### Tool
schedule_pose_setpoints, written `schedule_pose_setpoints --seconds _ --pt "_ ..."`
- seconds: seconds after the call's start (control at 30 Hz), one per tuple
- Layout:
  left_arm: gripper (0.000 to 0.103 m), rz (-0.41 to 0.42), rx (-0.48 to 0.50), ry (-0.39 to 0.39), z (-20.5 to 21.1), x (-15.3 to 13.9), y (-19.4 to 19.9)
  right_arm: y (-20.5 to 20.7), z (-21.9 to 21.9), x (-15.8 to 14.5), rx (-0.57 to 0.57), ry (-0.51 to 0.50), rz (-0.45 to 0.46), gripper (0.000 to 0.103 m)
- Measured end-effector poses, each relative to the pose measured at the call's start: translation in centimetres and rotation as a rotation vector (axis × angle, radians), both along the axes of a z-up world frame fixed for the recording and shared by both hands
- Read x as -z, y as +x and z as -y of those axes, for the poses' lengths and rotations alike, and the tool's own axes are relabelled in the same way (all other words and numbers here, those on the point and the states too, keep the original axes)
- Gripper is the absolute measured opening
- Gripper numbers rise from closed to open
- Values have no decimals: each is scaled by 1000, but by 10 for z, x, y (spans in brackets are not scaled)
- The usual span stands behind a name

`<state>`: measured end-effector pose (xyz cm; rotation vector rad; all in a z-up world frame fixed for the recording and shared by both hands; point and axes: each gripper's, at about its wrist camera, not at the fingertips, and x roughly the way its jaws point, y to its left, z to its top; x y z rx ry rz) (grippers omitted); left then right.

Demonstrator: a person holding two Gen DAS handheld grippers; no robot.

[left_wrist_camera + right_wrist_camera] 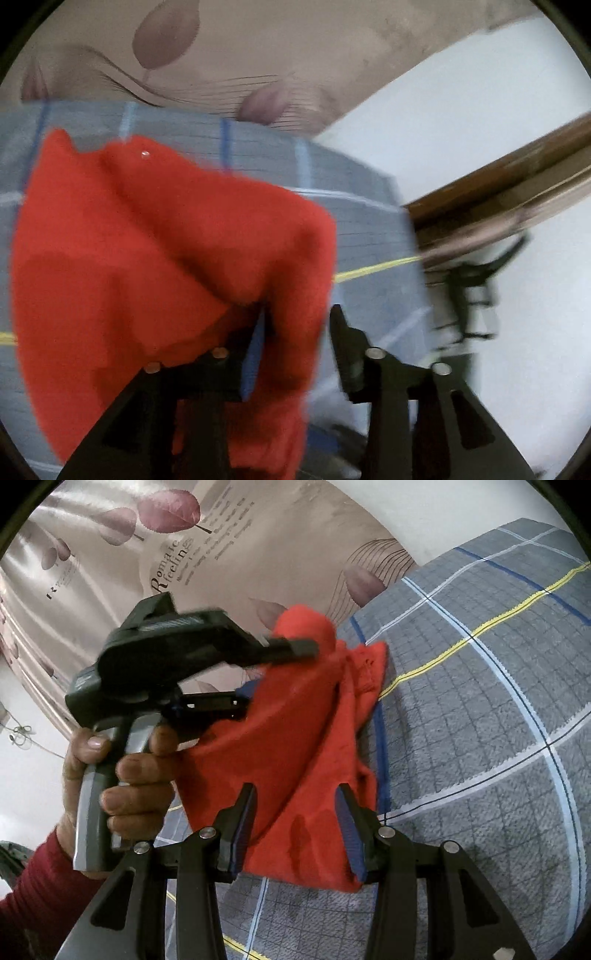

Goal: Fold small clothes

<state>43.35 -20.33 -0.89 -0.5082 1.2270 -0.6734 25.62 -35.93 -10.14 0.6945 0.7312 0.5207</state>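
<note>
Jaws apart on both grippers, red garment (pixel 295 738) between each pair, on the bed (pixel 480 720).

The left gripper (pixel 295 332) has cloth draped over one finger; the right gripper (pixel 295 812) straddles the near edge without pinching. Soft, light, floppy fleece; best taken at corners or hem.

A red garment (pixel 291 746) hangs bunched over a grey plaid blanket (pixel 480 709). The right gripper (pixel 295 827) has its fingers (pixel 243 823) parted, the cloth's lower edge lying between them. A hand (pixel 118 771) in a dark red sleeve (pixel 40 882) holds the left gripper (pixel 273 675), reaching into the garment's upper fold.
</note>
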Motion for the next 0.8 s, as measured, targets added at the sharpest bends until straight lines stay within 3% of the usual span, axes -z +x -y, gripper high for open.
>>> schedule_pose_setpoints --seconds 0.07,0.13,0.2,0.27,0.3,0.4,0.5,0.63,0.7,0.77,0.8 --pt "48 -4 4 -153 -8 -13 -6 1 3 0 6 7 -2 43" --pt "54 44 -4 -225 -19 -30 -14 -1 5 0 10 20 -4 43" --pt "61 148 -20 -266 -38 -53 -28 -2 9 -1 19 36 6 43" --pt "68 250 -65 -194 -59 -65 -43 -3 14 0 16 75 12 43" --pt "69 311 -82 -109 -70 -65 -54 -2 17 0 7 109 10 43" --pt "69 336 -55 -11 -84 -40 -78 6 28 1 -24 214 1 45" --pt "69 298 -3 -14 -85 -4 -101 25 36 -3 -27 258 -32 60" --pt "69 342 74 -17 -58 18 -130 65 35 -6 -26 225 -97 61" --pt "69 395 142 12 -35 23 -146 80 27 -11 -37 149 -113 56" --pt "69 407 219 67 -14 31 -156 92 17 -22 -48 46 -109 16" --pt "69 412 257 95 -5 37 -161 97 11 -29 -57 15 -104 17"
